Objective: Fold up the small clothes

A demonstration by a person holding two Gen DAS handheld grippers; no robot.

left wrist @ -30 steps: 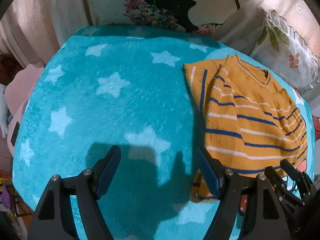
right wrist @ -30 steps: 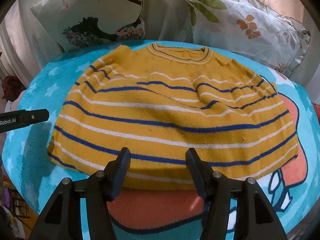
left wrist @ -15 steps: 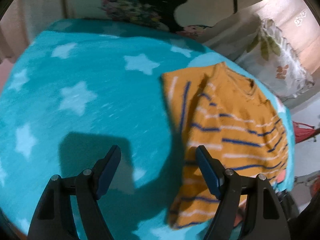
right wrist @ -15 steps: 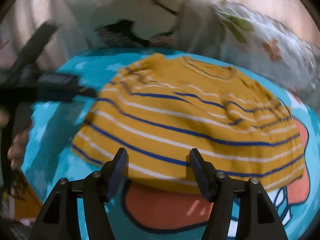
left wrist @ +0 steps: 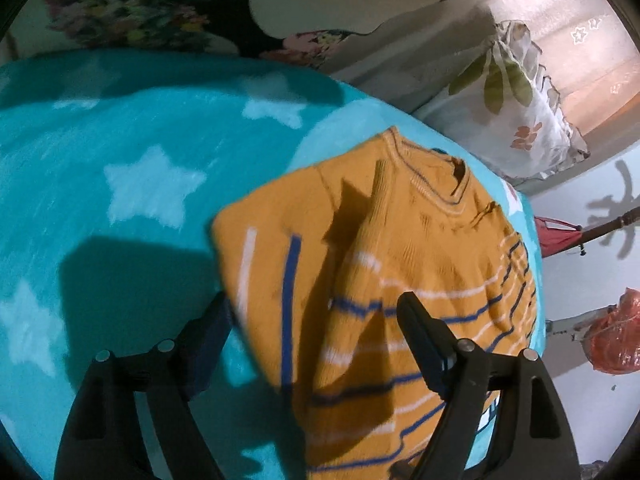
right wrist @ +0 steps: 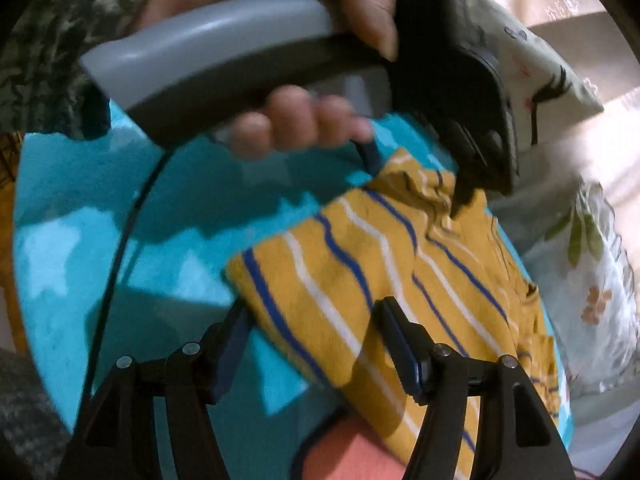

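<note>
A small mustard-yellow sweater (left wrist: 400, 264) with blue and white stripes lies on a teal star-print blanket (left wrist: 120, 184), one sleeve folded in over its left side. My left gripper (left wrist: 316, 316) is open and hovers over the sweater's left part, the cloth showing between its fingers. My right gripper (right wrist: 312, 320) is open above the sweater's (right wrist: 360, 264) bottom left corner. The left gripper's body, held by a hand (right wrist: 304, 120), fills the top of the right wrist view, its tips near the sweater's far edge.
Patterned pillows (left wrist: 516, 100) lean behind the blanket, also in the right wrist view (right wrist: 592, 280). The blanket has an orange patch (right wrist: 352, 448) near its front edge. A red bag (left wrist: 616, 340) hangs at right beyond the bed edge.
Both grippers have swung in over the sweater: the left has moved right and forward onto its left side, the right has moved left to the bottom left corner. Both stay open.
</note>
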